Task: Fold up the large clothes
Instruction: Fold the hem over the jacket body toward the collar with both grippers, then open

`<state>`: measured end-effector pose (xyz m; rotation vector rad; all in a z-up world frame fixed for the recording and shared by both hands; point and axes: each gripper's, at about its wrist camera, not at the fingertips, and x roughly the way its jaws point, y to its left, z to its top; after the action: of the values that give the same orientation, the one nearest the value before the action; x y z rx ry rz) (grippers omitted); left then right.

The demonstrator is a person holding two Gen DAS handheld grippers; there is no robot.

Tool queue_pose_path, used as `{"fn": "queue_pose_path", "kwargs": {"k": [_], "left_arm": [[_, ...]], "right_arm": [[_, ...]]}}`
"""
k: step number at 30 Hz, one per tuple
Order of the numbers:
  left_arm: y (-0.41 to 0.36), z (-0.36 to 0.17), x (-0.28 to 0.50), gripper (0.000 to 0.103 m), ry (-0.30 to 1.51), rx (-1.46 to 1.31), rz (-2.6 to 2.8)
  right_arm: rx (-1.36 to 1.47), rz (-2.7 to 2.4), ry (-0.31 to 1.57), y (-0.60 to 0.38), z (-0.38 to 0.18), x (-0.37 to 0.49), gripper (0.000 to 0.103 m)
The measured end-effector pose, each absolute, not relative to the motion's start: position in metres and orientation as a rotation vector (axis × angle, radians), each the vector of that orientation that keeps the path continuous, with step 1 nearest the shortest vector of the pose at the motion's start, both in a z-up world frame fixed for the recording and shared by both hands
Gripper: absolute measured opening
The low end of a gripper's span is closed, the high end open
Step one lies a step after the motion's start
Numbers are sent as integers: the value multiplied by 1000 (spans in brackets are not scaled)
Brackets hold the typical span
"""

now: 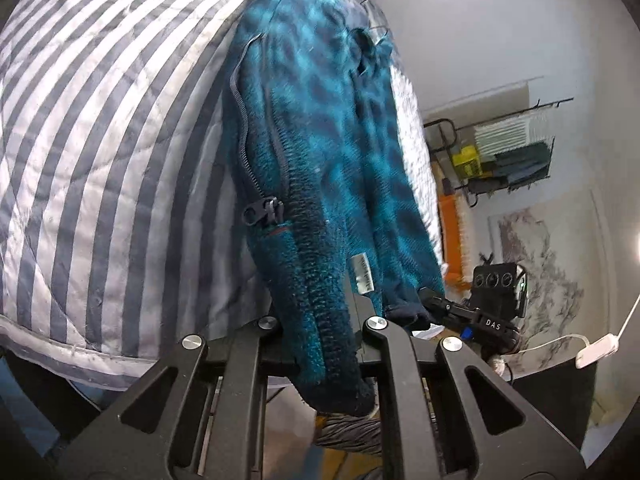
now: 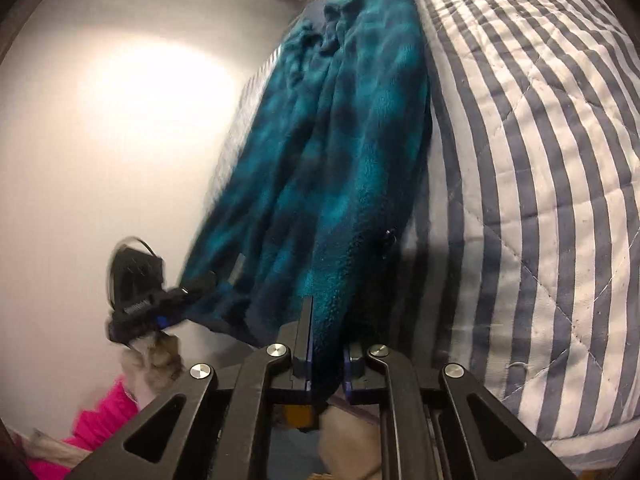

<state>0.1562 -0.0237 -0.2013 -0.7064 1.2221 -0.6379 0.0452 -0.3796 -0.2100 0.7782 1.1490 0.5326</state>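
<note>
Teal fleece jacket [image 1: 320,152] stretched over striped quilt [image 1: 100,140].
Left gripper [image 1: 320,344] and right gripper [image 2: 326,354] both clamped on its hem.

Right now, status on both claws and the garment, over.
Left claw shut on fleece hem. Right claw shut on another edge. Fleece trails onto striped quilt, not yet folded. Nothing in the way.

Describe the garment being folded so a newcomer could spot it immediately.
Start at the grey-and-white striped quilt covering the bed. Along its edge hangs a teal fleece jacket with dark blotches, held by both tools. Its open grey zipper and plush pile set it apart from the smooth striped bedding.
</note>
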Motion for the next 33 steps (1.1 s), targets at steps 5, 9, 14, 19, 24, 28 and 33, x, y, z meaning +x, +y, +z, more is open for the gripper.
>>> {"fn": "queue_pose_path", "kwargs": {"k": [5, 9, 14, 19, 24, 28, 33], "left_arm": [[-37, -162, 183, 10, 1159, -672, -645], [-44, -134, 217, 10, 1101, -652, -621], [-49, -129, 266, 10, 1073, -670, -574], [-55, -149, 315, 10, 1093, -712, -527], [-65, -175, 353, 10, 1130, -735, -476], [-65, -190, 365, 10, 1154, -761, -444], [-68, -202, 375, 11, 1174, -771, -410]], "right_arm": [[786, 519, 1099, -385, -175, 63, 8], [743, 493, 1033, -389, -144, 88, 8], [678, 437, 973, -395, -126, 134, 8], [689, 379, 974, -399, -135, 183, 8], [703, 309, 1011, -398, -159, 226, 8], [740, 273, 1044, -403, -178, 243, 8], [770, 263, 1072, -406, -200, 257, 8]]}}
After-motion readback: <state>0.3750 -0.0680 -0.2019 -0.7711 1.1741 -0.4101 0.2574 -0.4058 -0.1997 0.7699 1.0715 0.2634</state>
